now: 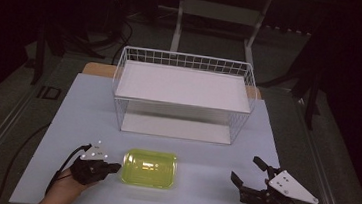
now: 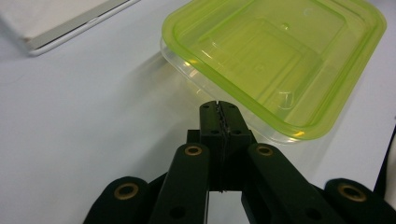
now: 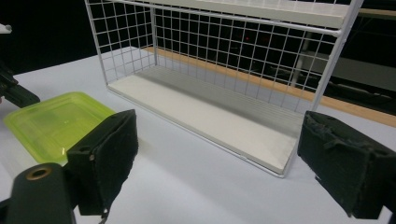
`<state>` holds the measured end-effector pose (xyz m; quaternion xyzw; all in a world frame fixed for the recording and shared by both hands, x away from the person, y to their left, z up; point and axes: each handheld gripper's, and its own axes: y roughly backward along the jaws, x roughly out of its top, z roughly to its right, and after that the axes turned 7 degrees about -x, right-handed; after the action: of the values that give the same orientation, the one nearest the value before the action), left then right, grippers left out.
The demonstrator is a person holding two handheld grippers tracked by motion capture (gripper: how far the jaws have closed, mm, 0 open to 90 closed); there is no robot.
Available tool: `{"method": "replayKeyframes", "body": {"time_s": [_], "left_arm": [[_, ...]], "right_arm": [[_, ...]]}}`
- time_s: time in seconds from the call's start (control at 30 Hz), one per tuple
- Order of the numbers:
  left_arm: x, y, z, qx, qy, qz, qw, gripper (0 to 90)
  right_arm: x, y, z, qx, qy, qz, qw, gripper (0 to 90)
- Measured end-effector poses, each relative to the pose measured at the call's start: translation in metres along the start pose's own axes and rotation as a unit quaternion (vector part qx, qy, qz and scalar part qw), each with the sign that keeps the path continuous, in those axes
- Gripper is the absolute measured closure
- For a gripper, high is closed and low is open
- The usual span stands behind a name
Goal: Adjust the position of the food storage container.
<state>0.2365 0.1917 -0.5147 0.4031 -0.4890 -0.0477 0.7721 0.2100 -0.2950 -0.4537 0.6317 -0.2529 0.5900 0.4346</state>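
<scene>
I see the lidded green container point(image 1: 149, 168) lying on the counter point(image 1: 93, 108) before the wire rack point(image 1: 182, 94), my left gripper point(image 2: 218, 108) clenched empty beside its rim, right gripper point(image 1: 248, 175) released; it looks light, slick, flexible, best pinched at the lip.

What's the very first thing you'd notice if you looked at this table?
The bright yellow-green box jumps out, lying near the front edge of the pale table. Behind it stands a white wire rack with two shelves. The left gripper, jaws shut, sits right at the box's left edge, while the right gripper waits open, off to the right.
</scene>
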Motion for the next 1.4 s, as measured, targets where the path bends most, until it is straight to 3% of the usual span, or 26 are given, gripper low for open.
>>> {"method": "replayKeyframes", "body": {"time_s": [0.8,0.9,1.17,1.27,1.37,1.4], "left_arm": [[0.036,-0.046,0.017,-0.043,-0.021,-0.001,0.9988,90.0],[0.040,-0.052,0.018,-0.051,-0.017,0.001,0.9986,90.0],[0.045,-0.057,0.024,-0.062,-0.025,-0.003,0.9978,89.9],[0.045,-0.052,0.023,-0.064,-0.018,0.009,0.9977,83.8],[0.047,-0.044,0.022,-0.070,-0.005,0.032,0.9970,76.8],[0.048,-0.042,0.022,-0.074,-0.001,0.037,0.9966,70.2]], "right_arm": [[-0.001,-0.002,-0.004,0.011,0.008,-0.006,0.9999,12.3],[-0.001,-0.002,-0.004,0.012,0.007,-0.006,0.9999,12.3],[-0.001,-0.001,-0.004,0.017,0.008,-0.001,0.9998,12.3],[-0.002,-0.001,-0.004,0.019,-0.001,0.003,0.9998,12.3],[-0.003,-0.005,-0.007,0.038,0.000,-0.003,0.9993,12.3],[-0.003,-0.006,-0.009,0.038,0.002,-0.007,0.9992,12.3]]}}
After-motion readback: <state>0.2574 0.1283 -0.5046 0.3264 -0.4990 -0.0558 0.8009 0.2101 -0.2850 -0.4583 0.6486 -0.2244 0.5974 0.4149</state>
